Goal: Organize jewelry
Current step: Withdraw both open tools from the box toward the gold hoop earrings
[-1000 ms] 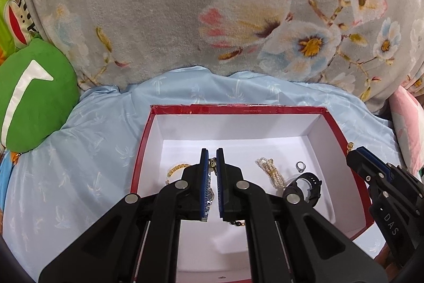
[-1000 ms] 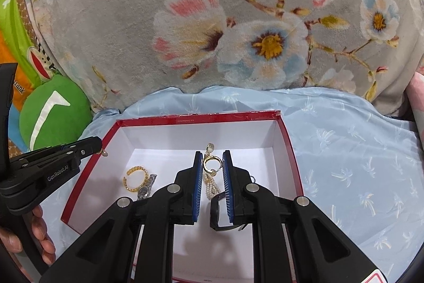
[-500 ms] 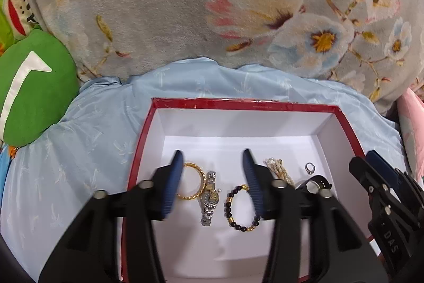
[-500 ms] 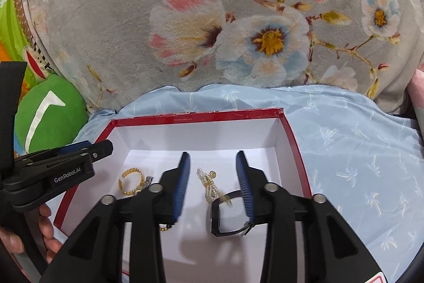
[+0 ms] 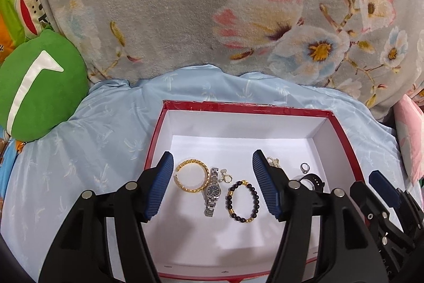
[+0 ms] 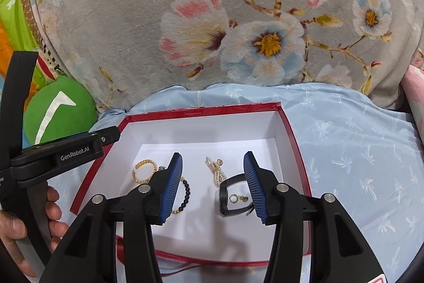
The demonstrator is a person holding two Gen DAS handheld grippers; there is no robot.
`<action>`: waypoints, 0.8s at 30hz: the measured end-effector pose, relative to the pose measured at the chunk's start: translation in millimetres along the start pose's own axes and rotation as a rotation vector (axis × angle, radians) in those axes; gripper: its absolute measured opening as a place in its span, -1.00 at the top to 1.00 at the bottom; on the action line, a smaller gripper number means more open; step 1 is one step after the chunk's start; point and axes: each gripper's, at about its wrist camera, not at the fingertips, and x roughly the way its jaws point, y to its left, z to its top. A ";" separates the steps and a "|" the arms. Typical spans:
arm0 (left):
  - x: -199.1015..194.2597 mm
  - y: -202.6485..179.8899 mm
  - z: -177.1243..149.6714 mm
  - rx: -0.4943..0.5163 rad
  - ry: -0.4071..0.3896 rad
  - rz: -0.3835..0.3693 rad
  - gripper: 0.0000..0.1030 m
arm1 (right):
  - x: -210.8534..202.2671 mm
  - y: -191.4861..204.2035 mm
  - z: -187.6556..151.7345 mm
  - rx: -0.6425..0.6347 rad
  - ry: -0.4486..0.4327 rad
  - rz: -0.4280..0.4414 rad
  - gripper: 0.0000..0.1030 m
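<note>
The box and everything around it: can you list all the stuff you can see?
box: one, red outside, white inside, on the sheet.
bangle: one, gold, left in the box.
watch: one, silver, beside the bangle.
bead bracelet: one, black and gold, middle.
earrings: two small ones, by the watch; two more inside the black band.
pearl string: one, white, right of middle.
ring: one, silver, right side.
sheet: one, light blue.
blanket: one, grey, flowered, behind.
cushion: one, green, left.
left gripper: jaws open, empty.
right gripper: jaws open, empty.
hand: one, holding the left gripper.
</note>
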 end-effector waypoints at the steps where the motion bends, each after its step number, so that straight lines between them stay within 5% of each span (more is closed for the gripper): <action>1: -2.3 -0.2 -0.6 0.000 -0.001 -0.001 -0.16 | -3.2 0.7 -1.4 0.001 0.000 0.003 0.07; 11: -38.8 10.4 -26.7 0.004 0.004 -0.013 -0.16 | -39.3 -0.2 -34.5 -0.001 0.033 0.005 0.06; 24: -73.0 47.8 -142.4 -0.037 0.179 -0.011 -0.16 | -78.0 14.7 -166.8 -0.030 0.279 0.059 0.06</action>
